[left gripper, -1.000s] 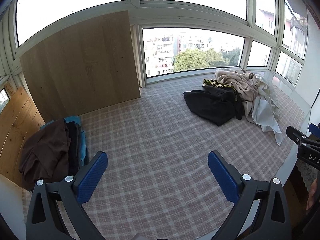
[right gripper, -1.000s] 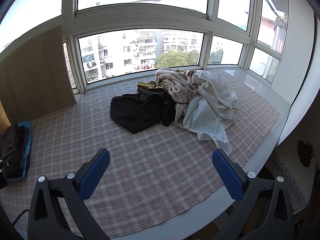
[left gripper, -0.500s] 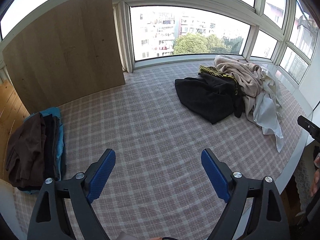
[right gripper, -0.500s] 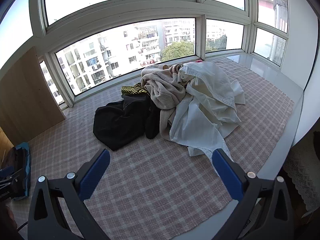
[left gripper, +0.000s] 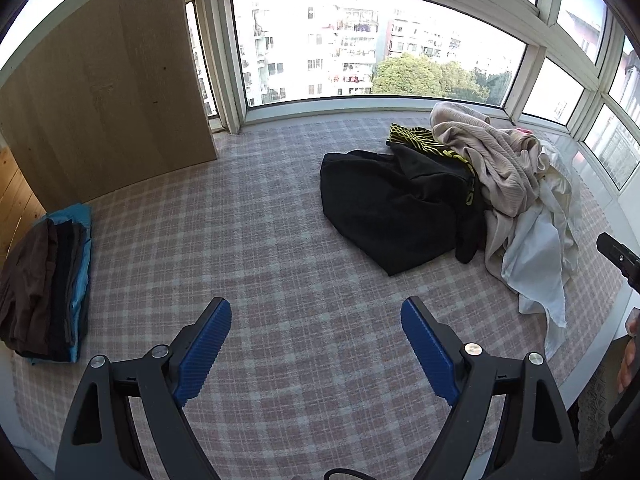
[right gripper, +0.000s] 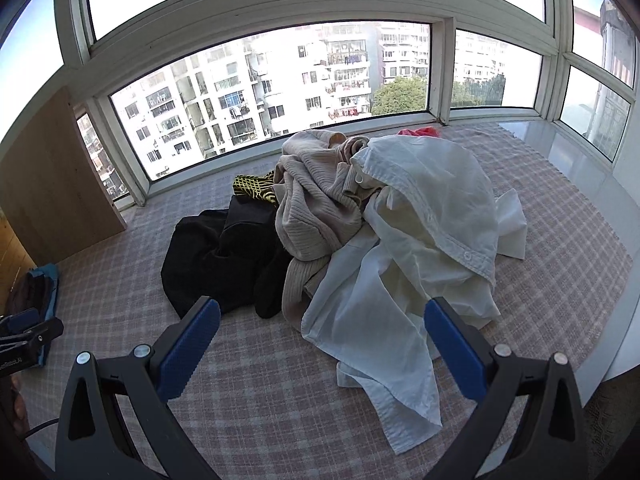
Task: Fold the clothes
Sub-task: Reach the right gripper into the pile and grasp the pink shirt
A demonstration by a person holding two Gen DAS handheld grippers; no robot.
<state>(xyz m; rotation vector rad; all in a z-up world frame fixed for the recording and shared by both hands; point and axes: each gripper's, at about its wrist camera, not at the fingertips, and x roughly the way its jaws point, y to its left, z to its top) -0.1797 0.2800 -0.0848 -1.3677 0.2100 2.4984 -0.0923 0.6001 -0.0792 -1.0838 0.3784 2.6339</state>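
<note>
On checked cloth (right gripper: 256, 412), two spread tools, one heap (right gripper: 360, 224)

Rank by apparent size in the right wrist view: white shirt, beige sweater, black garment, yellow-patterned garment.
1. white shirt, though it lies nearest the camera
2-3. black garment and beige sweater: too close to rank, both partly covered
4. yellow-patterned garment, mostly hidden

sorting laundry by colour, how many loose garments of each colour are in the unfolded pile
black: 1, the black garment
yellow-and-black patterned: 1
beige knit: 1, the beige sweater
white: 1, the white shirt
pink: 1, a pink scrap mostly hidden behind the pile
total: 5 visible
</note>
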